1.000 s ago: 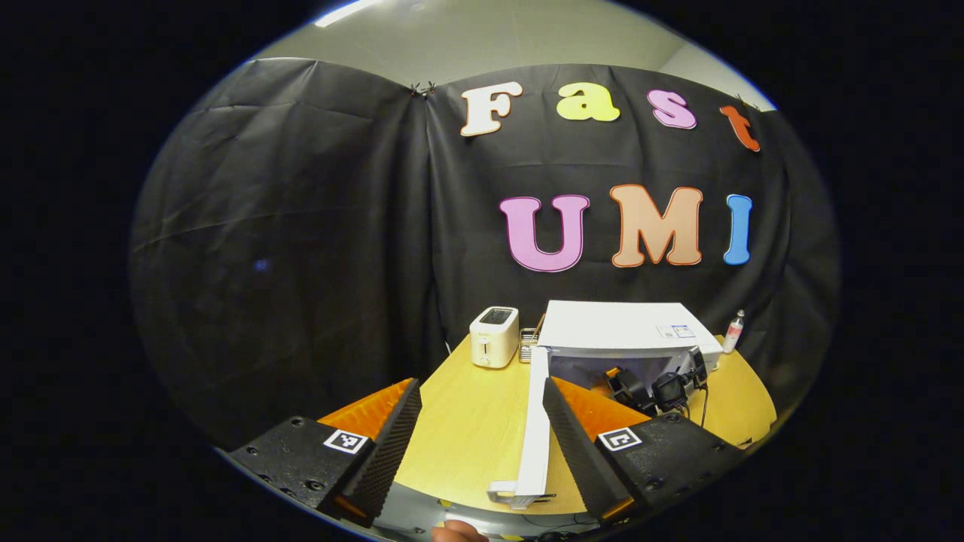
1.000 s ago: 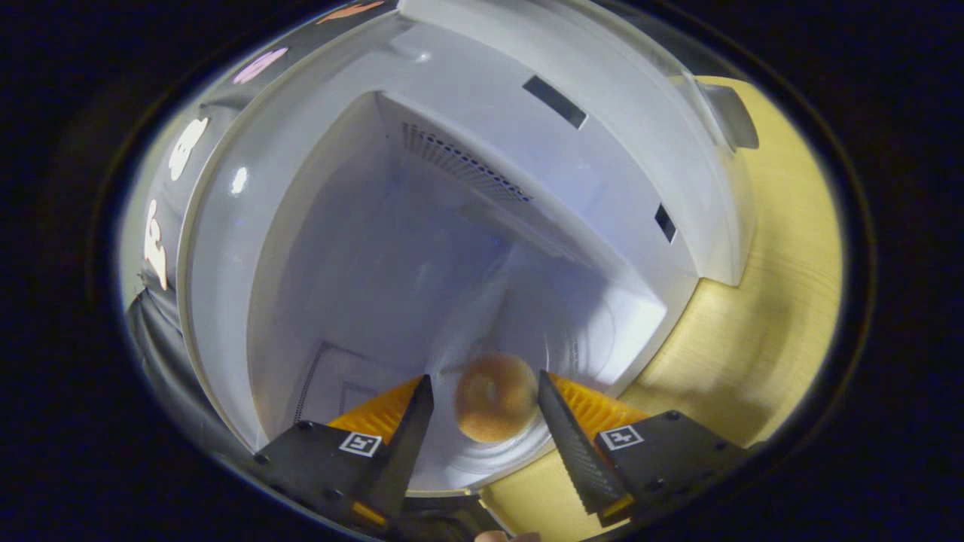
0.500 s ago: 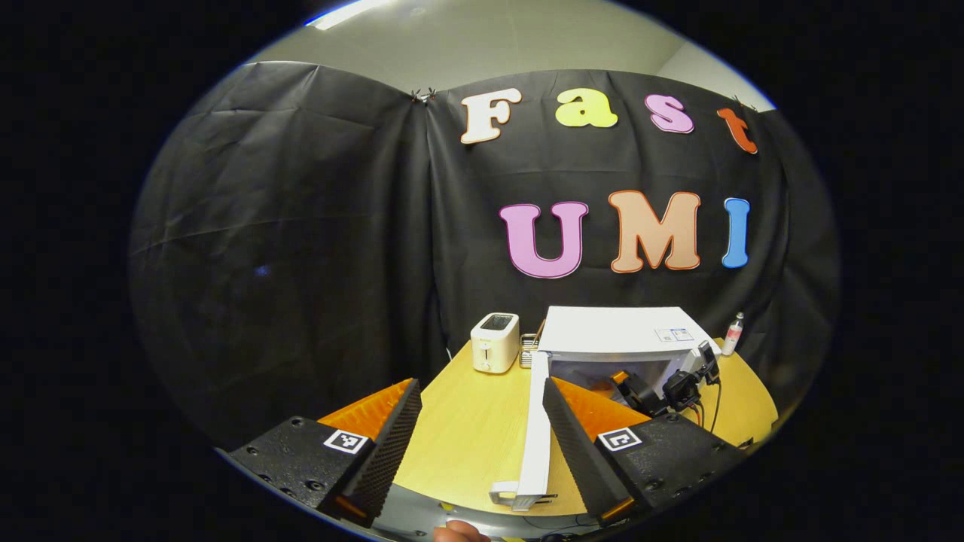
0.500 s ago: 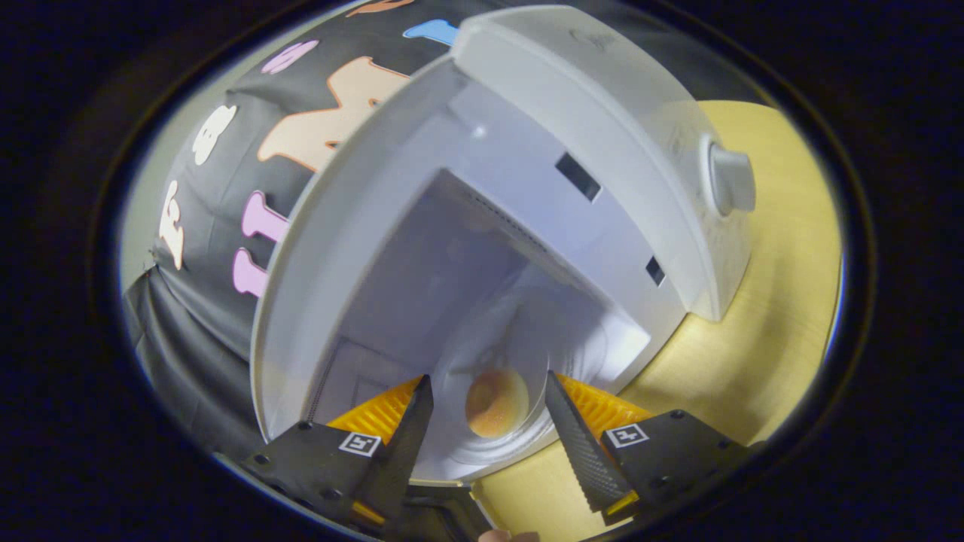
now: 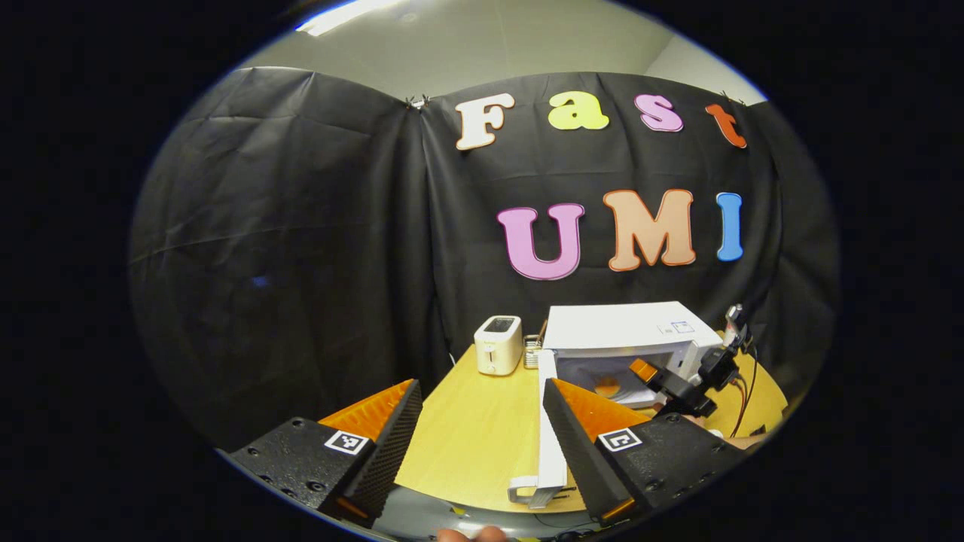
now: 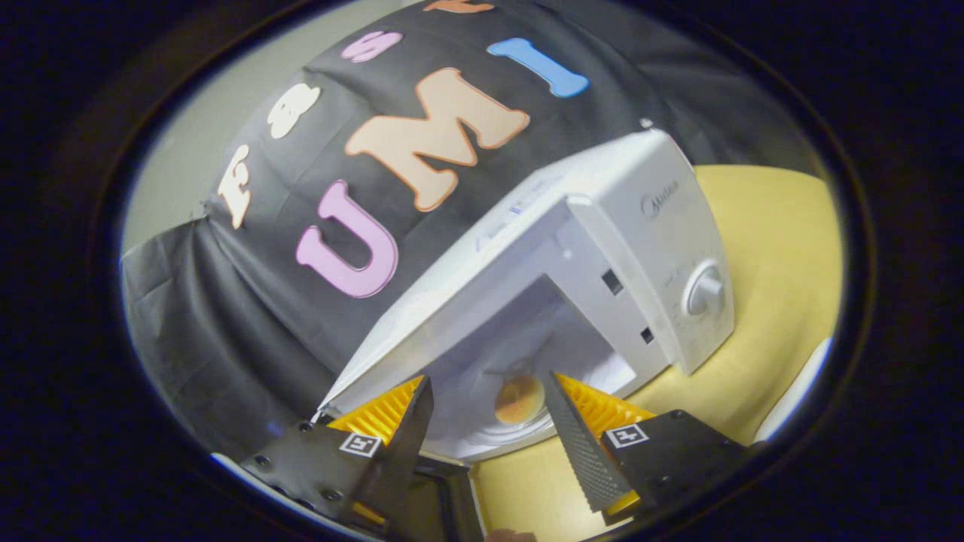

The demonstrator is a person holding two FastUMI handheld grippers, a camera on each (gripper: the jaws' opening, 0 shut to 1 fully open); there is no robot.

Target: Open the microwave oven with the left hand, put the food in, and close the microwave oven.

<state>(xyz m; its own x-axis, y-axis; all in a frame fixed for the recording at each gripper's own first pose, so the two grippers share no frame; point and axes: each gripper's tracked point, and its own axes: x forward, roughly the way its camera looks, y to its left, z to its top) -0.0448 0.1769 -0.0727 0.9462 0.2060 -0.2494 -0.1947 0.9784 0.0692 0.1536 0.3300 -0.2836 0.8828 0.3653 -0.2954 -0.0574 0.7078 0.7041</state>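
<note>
Bun [image 6: 520, 400] sitting inside microwave [image 6: 602, 248]; right gripper [image 6: 488, 444] jaws released, empty. Left gripper [image 5: 482, 444] jaws released, waiting near open door [image 5: 550, 421] for closing.

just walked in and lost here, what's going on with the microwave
A person with a gripper in each hand is loading a microwave on a wooden table. Its door stands wide open, and the food, a round bun-like piece, sits on the turntable inside. The right gripper is in front of the opening with its jaws open and empty. The left gripper hangs near the door's edge, jaws open, touching nothing. The door is not yet closed. A toaster stands beside the microwave.
</note>
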